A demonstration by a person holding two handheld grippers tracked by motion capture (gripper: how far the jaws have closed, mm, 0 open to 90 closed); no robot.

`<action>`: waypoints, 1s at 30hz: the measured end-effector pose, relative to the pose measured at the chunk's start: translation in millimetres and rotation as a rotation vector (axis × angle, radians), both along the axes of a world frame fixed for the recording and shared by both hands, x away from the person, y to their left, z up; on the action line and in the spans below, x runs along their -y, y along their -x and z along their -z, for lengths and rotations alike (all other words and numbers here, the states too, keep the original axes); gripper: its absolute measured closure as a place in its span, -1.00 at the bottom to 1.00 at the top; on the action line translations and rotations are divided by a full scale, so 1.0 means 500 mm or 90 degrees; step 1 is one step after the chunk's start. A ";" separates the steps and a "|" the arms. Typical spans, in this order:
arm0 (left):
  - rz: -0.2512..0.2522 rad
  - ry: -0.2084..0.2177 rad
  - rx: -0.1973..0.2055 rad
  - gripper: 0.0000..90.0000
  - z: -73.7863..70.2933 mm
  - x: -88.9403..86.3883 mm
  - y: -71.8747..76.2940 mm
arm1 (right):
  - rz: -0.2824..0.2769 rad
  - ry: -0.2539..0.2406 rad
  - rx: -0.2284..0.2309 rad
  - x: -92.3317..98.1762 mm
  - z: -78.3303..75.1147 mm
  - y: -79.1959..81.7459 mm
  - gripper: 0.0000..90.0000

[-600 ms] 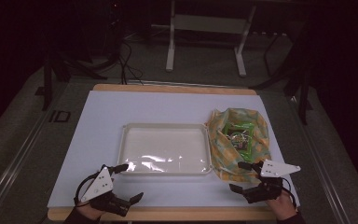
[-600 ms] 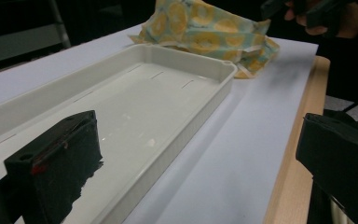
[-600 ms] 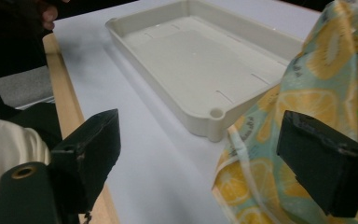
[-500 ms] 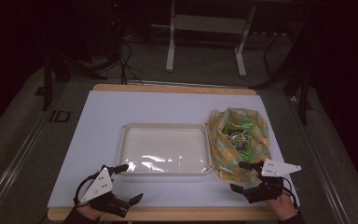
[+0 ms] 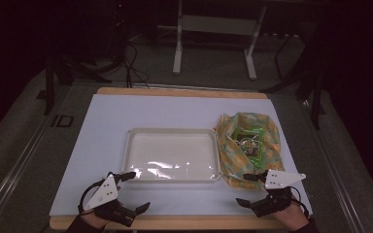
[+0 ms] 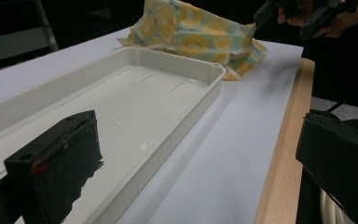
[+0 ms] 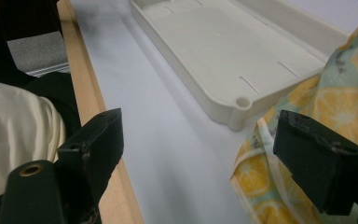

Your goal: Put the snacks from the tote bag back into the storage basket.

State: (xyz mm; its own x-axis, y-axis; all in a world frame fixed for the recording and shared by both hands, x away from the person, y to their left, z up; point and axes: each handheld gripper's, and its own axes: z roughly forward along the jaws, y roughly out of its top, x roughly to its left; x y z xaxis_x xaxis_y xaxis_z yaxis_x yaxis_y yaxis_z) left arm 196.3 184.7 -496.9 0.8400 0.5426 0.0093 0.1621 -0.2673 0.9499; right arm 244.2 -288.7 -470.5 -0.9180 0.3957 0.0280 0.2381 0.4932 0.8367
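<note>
A shallow white tray lies empty in the middle of the white sheet. To its right, touching its corner, sits a yellow lemon-print cloth, opened around a green packet. My left gripper hovers open at the tray's near left corner, with one jaw over the tray and nothing between its jaws. Near the front edge, my right gripper is open too. Its jaws straddle the cloth's hem and the tray's corner without touching either.
The wooden table edge runs just in front of both hands. Bare white sheet stretches left of and behind the tray. A metal stand and cables stand on the dark floor beyond the table. A cream sleeve lies beside the right gripper.
</note>
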 end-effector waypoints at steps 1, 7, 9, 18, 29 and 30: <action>0.000 0.000 0.000 -0.99 0.000 0.001 0.000 | -0.005 -0.002 -0.004 -0.002 -0.003 0.000 -0.65; 0.001 0.003 0.001 -0.99 -0.001 0.003 0.000 | -0.022 -0.023 0.001 -0.009 -0.025 0.006 -0.65; 0.001 0.005 0.000 -0.99 -0.001 0.002 -0.001 | -0.021 -0.038 0.009 -0.008 -0.035 0.008 -0.66; 0.008 0.003 0.006 -0.99 -0.001 0.004 0.001 | -0.022 -0.043 0.037 -0.006 -0.068 0.009 -0.66; 0.006 0.002 0.004 -0.99 -0.001 0.005 0.000 | -0.017 -0.045 0.080 -0.003 -0.116 0.005 -0.65; 0.007 0.003 0.004 -0.99 -0.001 0.005 0.000 | -0.019 -0.046 0.084 -0.002 -0.120 0.003 -0.65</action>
